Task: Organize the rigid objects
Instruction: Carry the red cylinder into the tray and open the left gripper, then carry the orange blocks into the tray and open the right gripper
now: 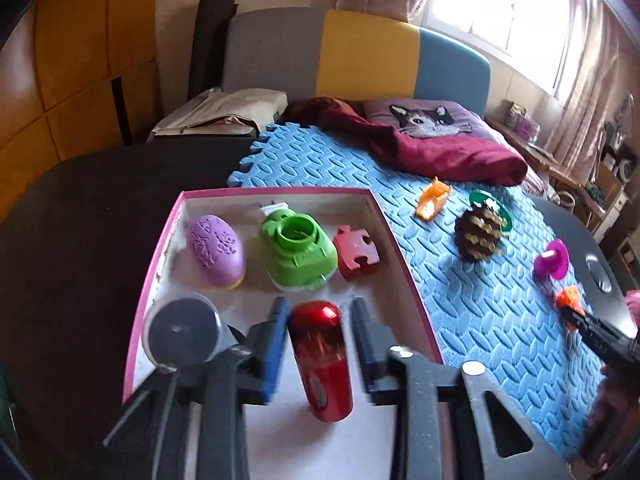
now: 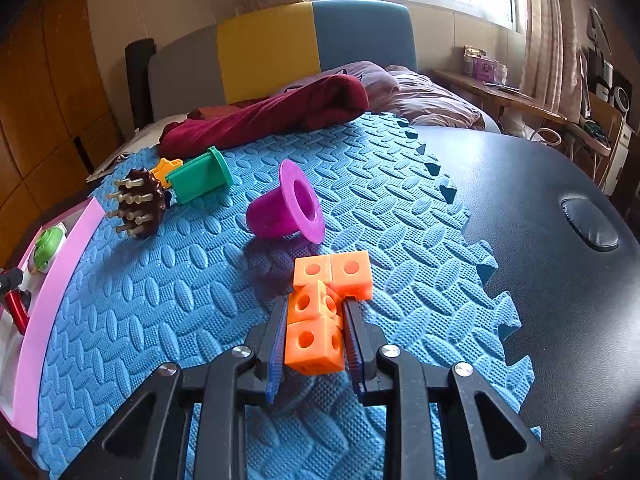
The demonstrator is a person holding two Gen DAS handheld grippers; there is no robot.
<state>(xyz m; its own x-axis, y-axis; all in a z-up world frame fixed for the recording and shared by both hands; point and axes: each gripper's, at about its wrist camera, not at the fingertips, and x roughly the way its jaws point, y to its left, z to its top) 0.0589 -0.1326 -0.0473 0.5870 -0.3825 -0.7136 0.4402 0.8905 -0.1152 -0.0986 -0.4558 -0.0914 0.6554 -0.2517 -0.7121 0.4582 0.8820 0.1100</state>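
My right gripper (image 2: 314, 330) is squeezing the orange block piece (image 2: 326, 304). Its two fingers press on both sides of it, just above the blue foam mat (image 2: 180, 320). The purple hat-shaped cup (image 2: 286, 208) lies on its side just past the blocks. Farther left are the green tube (image 2: 200, 176) and the brown spiky thing (image 2: 140, 202).

My left gripper (image 1: 320, 320) is over the pink box (image 1: 404, 264). The red bottle (image 1: 320, 356) lies between its fingers, which are apart; there is a gap on each side.

Only my left view shows inside the box: a purple egg (image 1: 216, 252), a green toy (image 1: 296, 256), a red puzzle piece (image 1: 356, 252) and a gray round lid (image 1: 182, 328). They sit around the bottle. My right view shows only the box's edge at the far left.
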